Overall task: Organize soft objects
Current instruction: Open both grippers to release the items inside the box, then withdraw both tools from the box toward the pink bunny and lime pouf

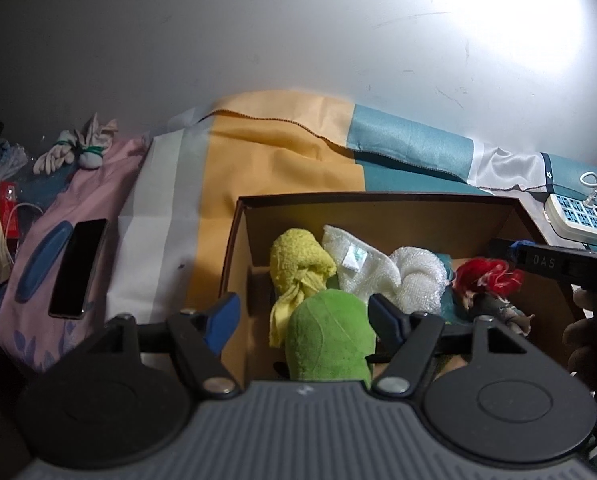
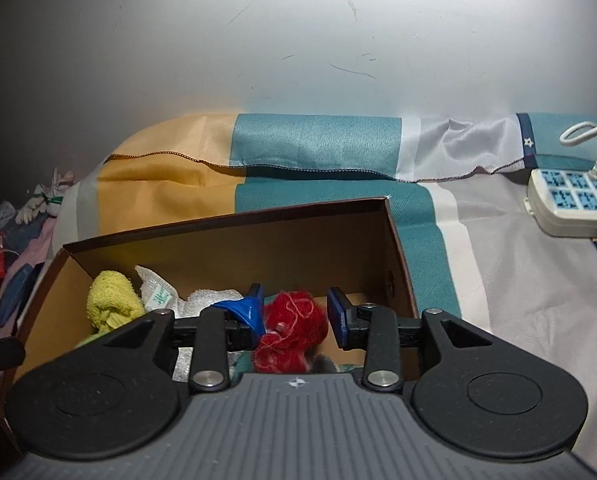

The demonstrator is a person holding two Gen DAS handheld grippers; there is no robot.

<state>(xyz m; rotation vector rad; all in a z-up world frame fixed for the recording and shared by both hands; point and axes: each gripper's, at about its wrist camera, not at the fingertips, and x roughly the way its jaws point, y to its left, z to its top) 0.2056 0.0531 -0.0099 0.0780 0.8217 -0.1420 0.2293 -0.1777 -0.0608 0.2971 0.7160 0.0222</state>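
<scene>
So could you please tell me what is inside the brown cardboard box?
Inside the cardboard box lie a yellow towel, a white cloth, a green plush and a red-haired doll. Whatever lies beneath them is covered.

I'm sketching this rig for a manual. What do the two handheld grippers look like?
Both match: the left gripper and right gripper have a grey ribbed body with a small round emblem, two black disc-shaped housings, black linkage bars with silver pivot screws, and blue-padded fingers. One black side bar reads "DAS". No cables or sleeves show.
</scene>
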